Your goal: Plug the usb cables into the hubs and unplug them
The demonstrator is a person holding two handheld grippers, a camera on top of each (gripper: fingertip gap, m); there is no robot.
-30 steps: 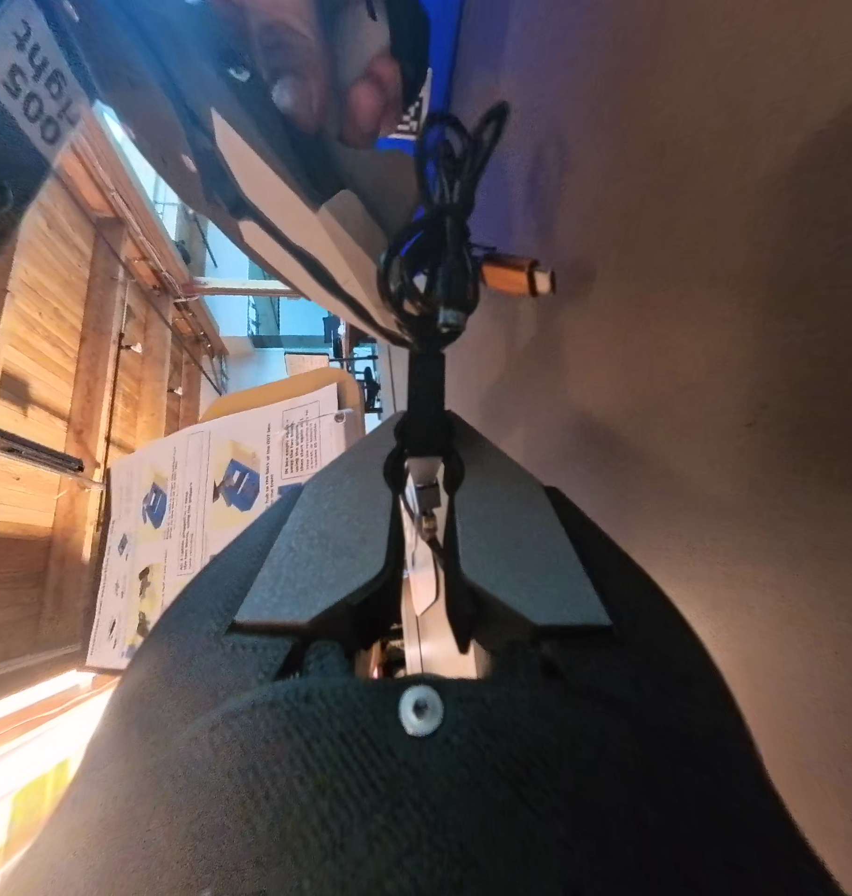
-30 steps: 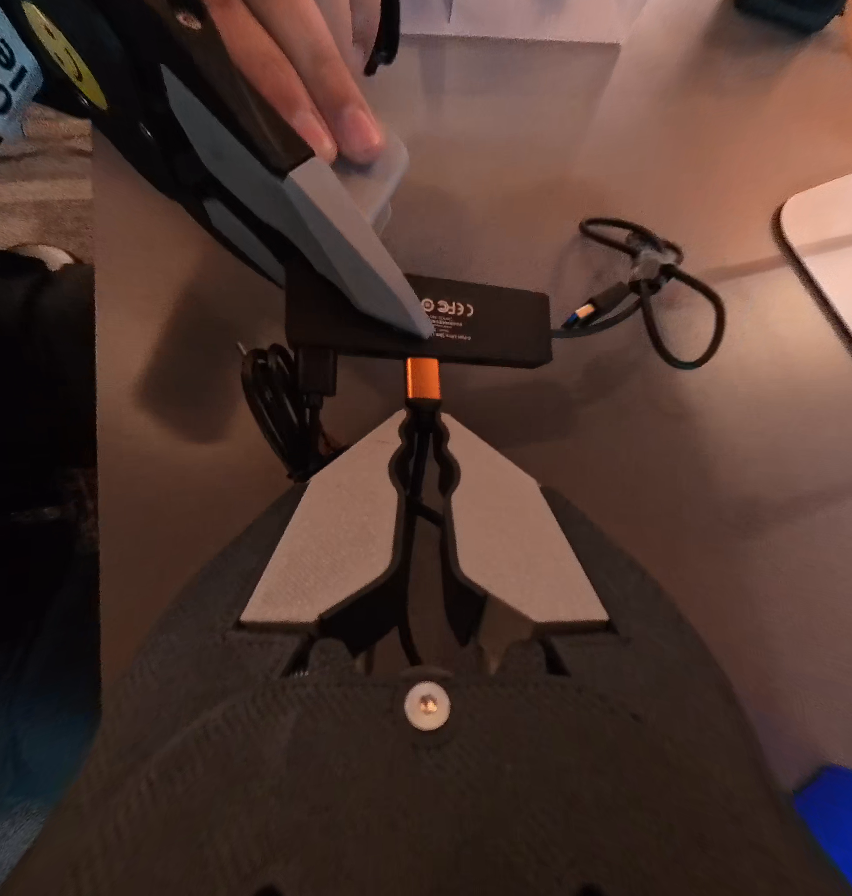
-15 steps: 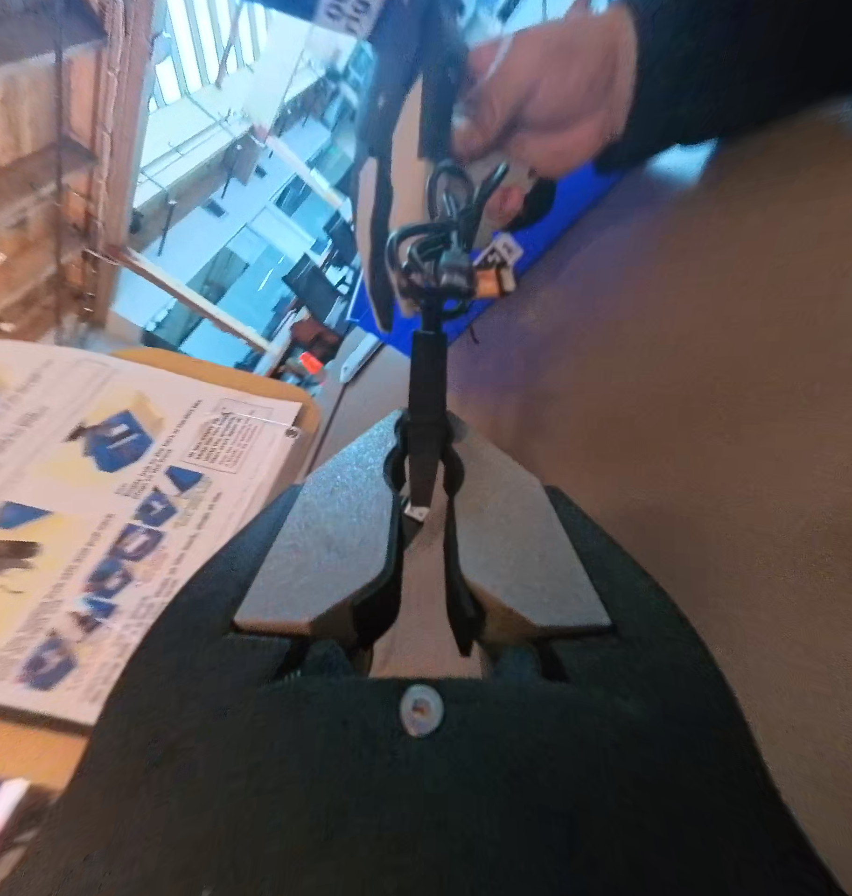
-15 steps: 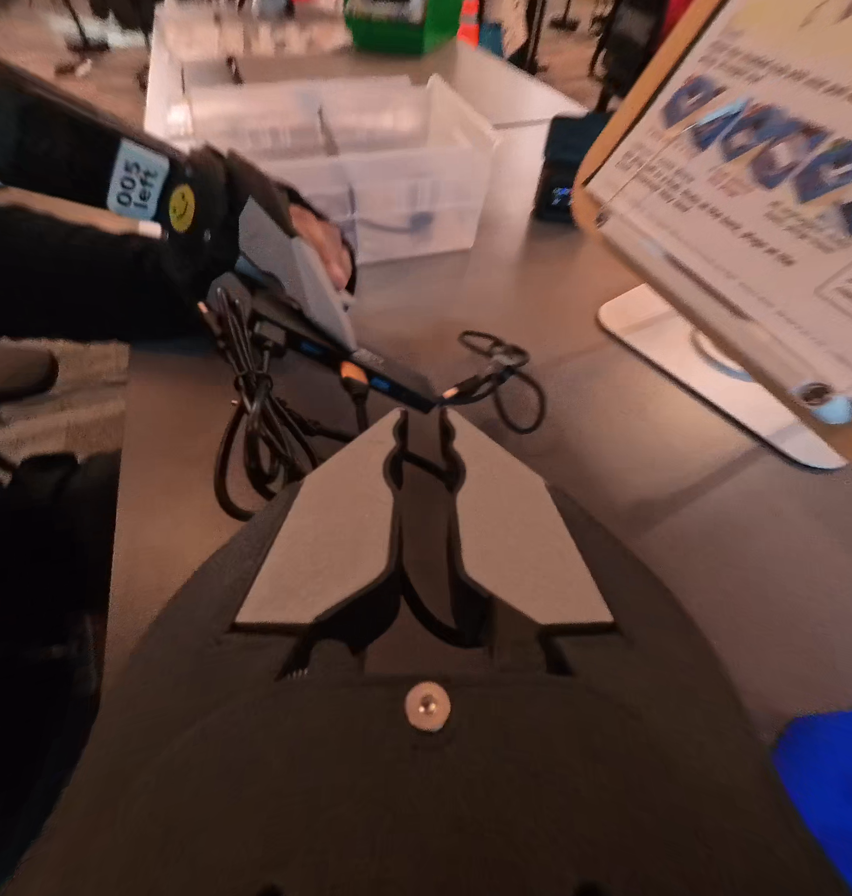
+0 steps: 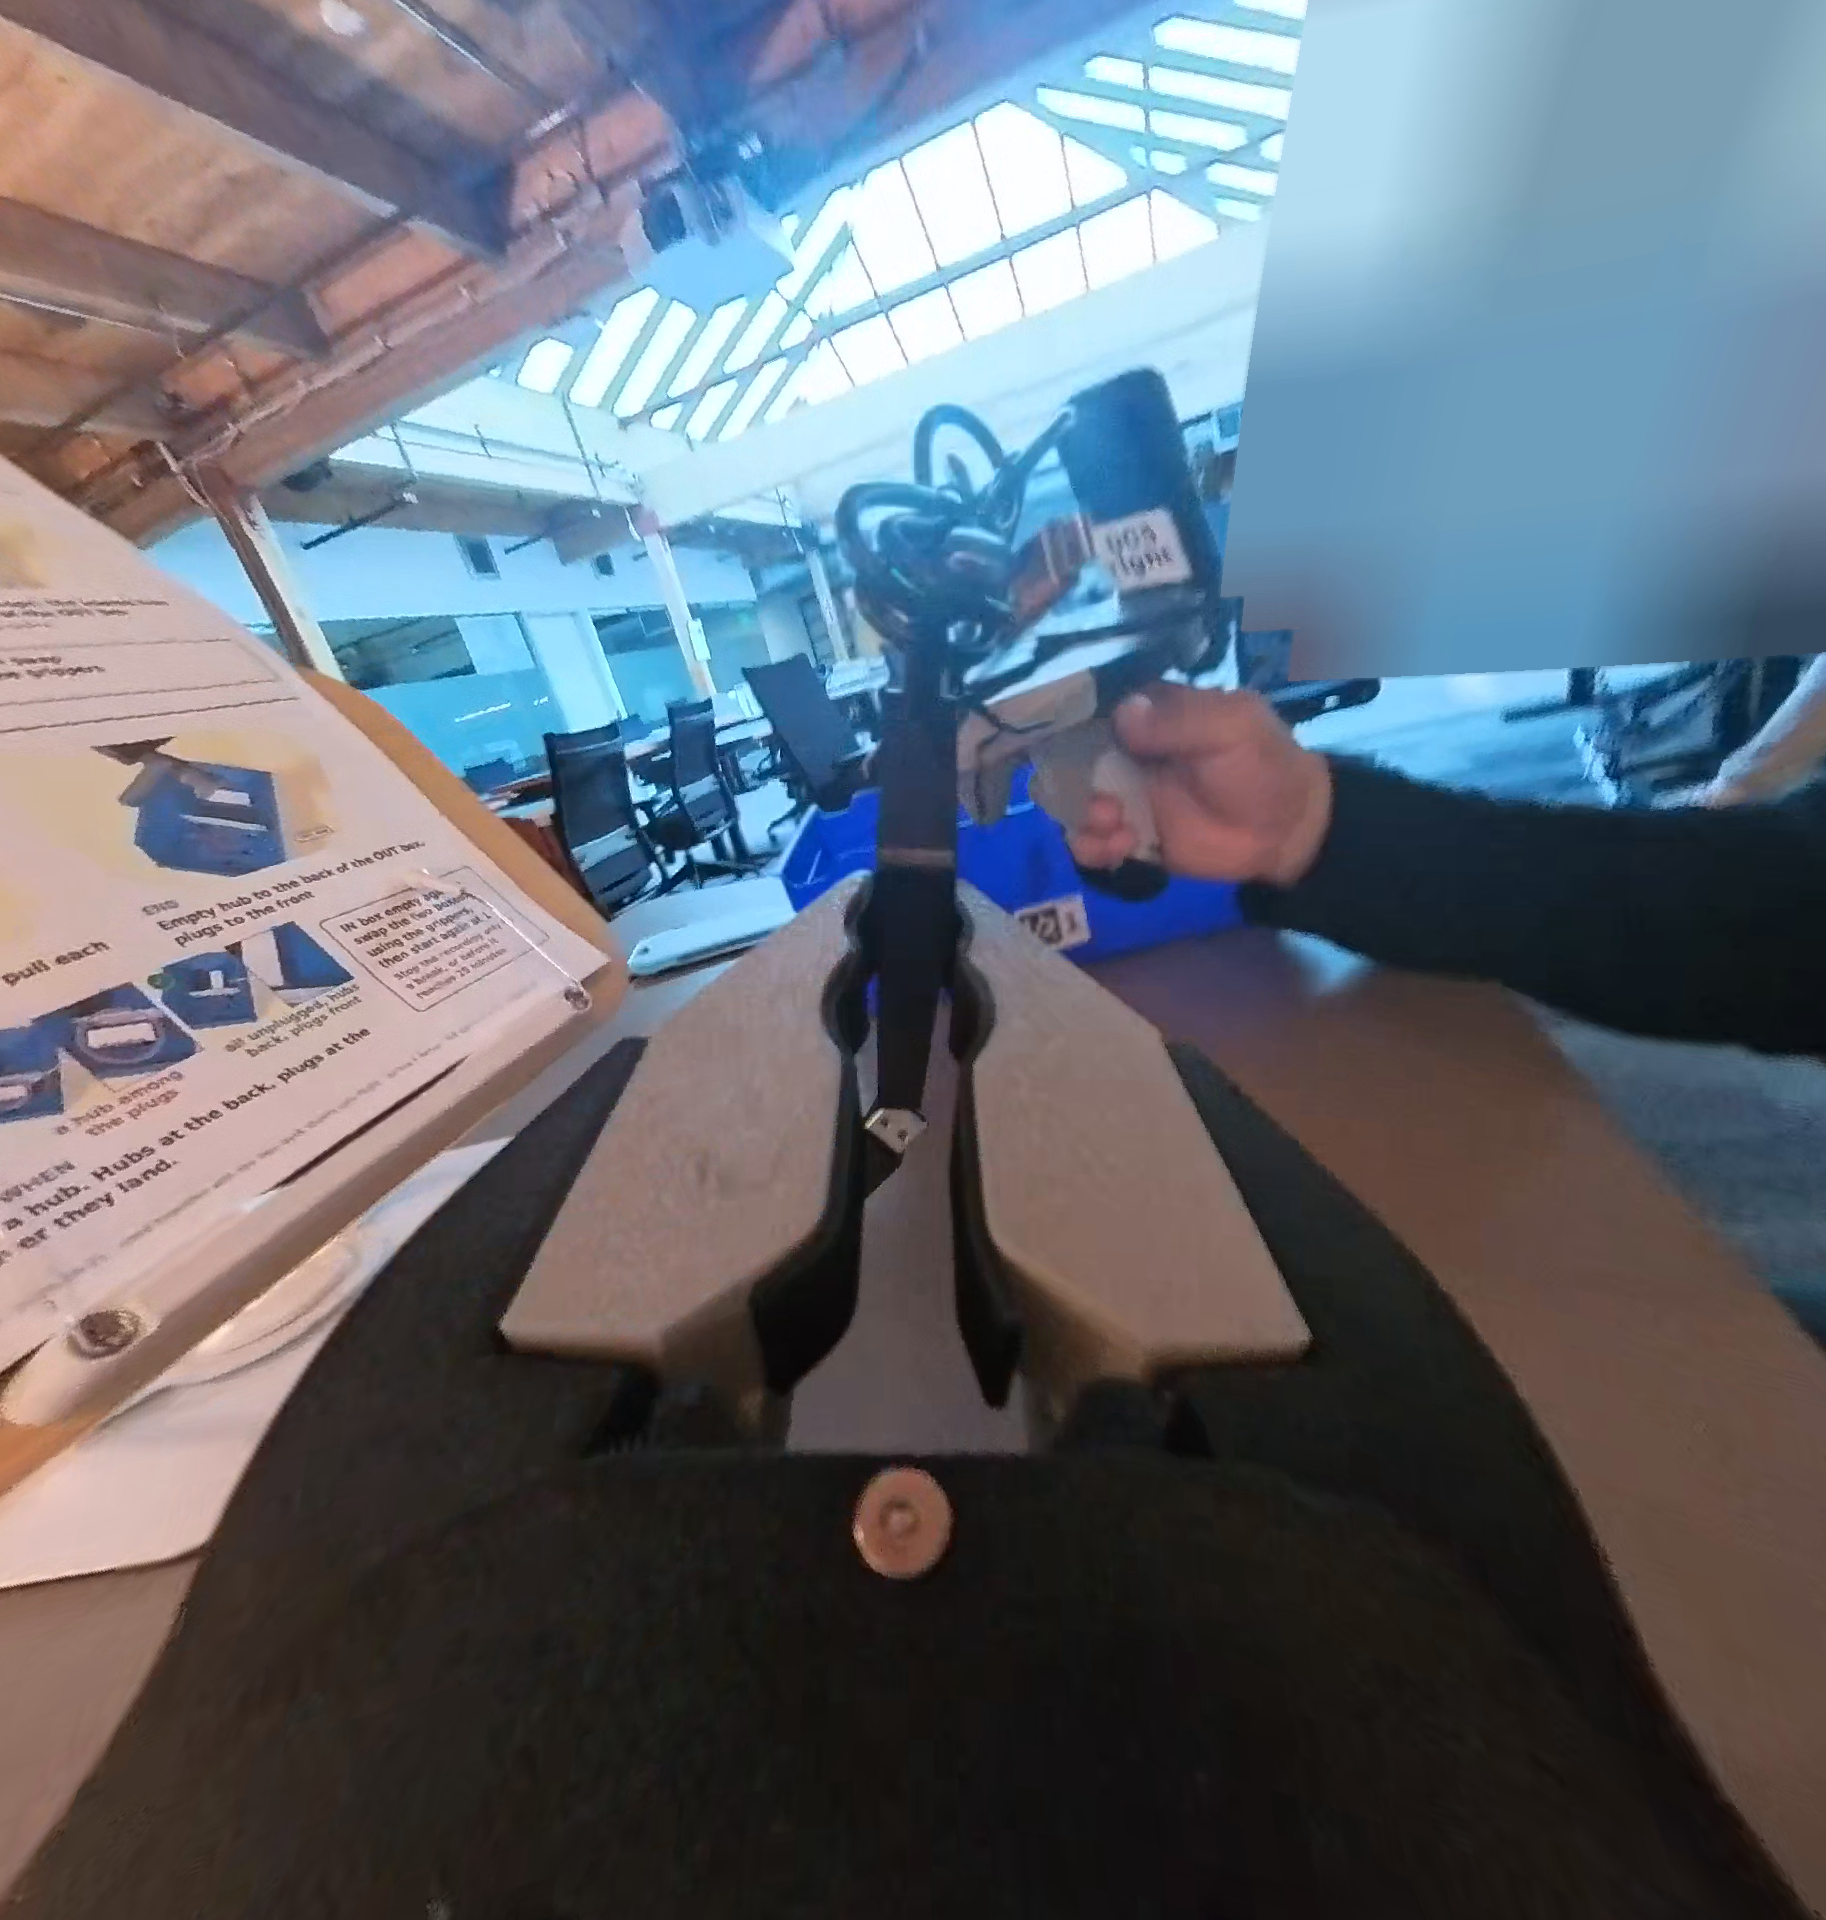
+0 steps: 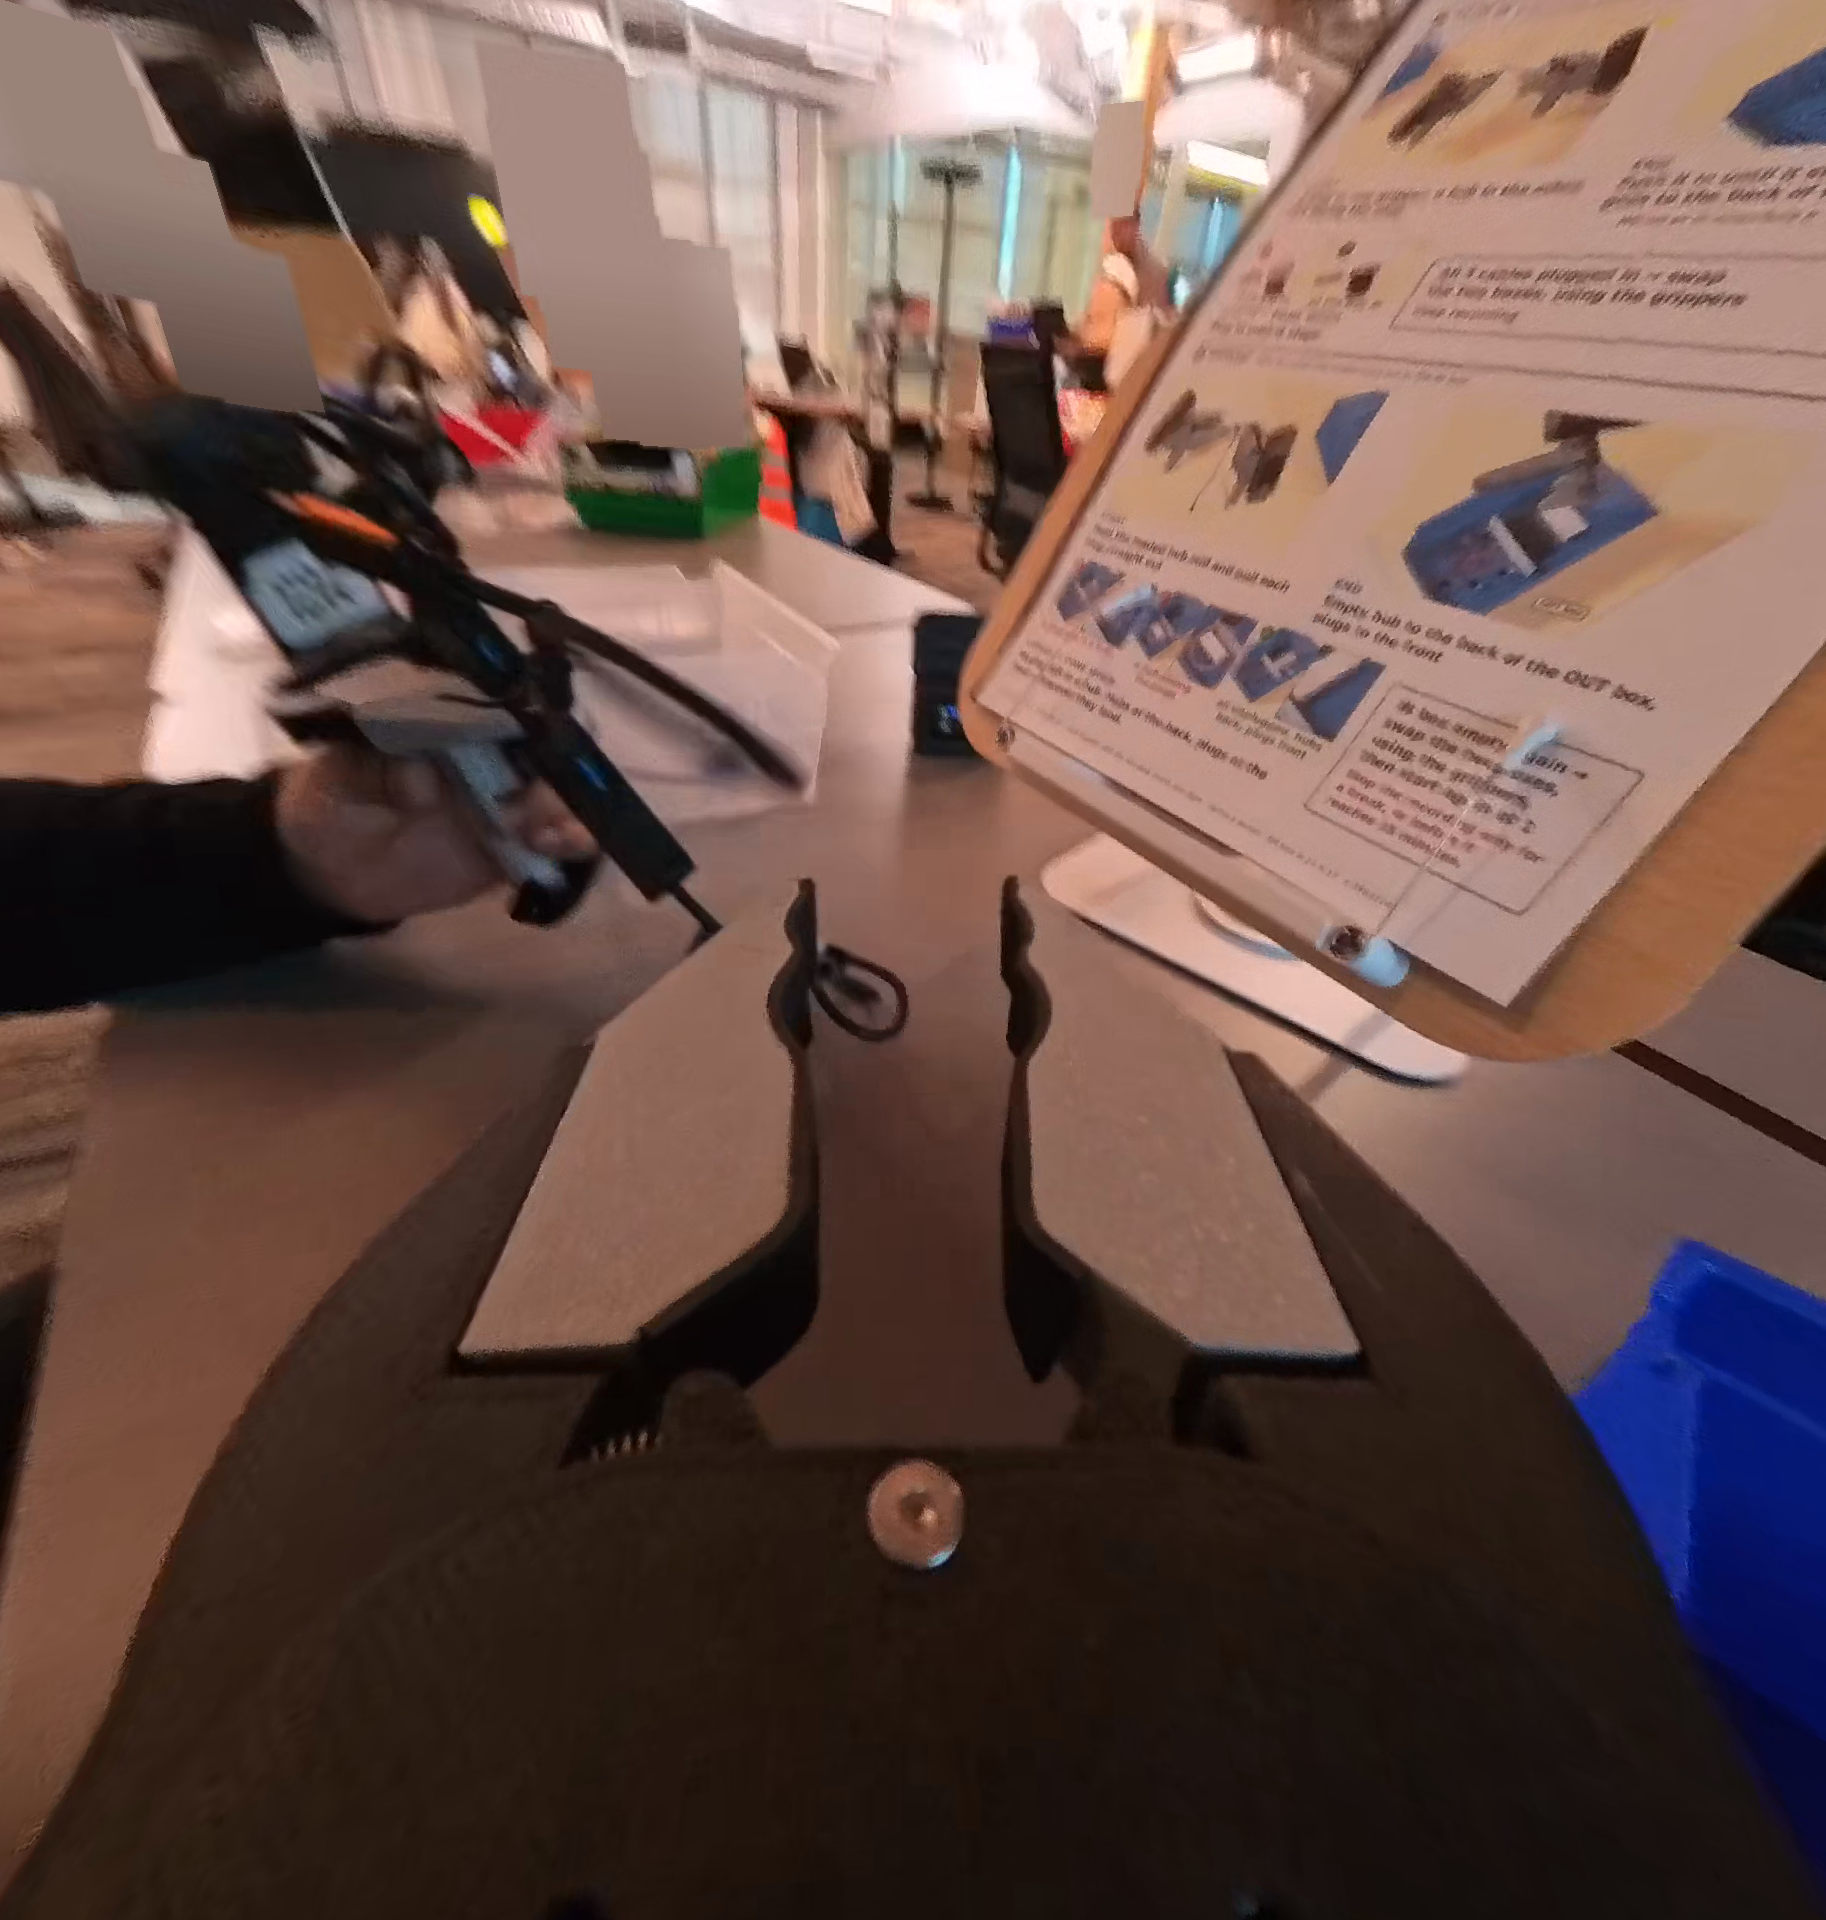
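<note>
My left gripper (image 5: 909, 904) is shut on a black USB hub (image 5: 914, 790) and holds it upright in the air. A bundle of black cables (image 5: 930, 540) hangs at the hub's far end. In the right wrist view a hand holds the left gripper (image 6: 514, 727) with the hub (image 6: 618, 790) tilted above the table, and an orange plug (image 6: 337, 525) sits among its cables. My right gripper (image 6: 904, 914) is open and empty, with a small black cable loop (image 6: 857, 997) on the table just past its left fingertip. The right gripper (image 5: 1002, 696) also shows beside the hub.
A wooden instruction board (image 6: 1408, 520) on a white stand (image 6: 1200, 914) leans at the right. A blue bin (image 6: 1771, 1455) is at the lower right and also shows in the left wrist view (image 5: 1002, 873). A clear plastic box (image 6: 743, 665) and a green box (image 6: 670, 488) stand behind. The left gripper's tips are roughly 15 cm from the right gripper's.
My right gripper let go of the orange plug's cable, opened and drew back. My left gripper lifted the hub with its cables off the table and turned it upright.
</note>
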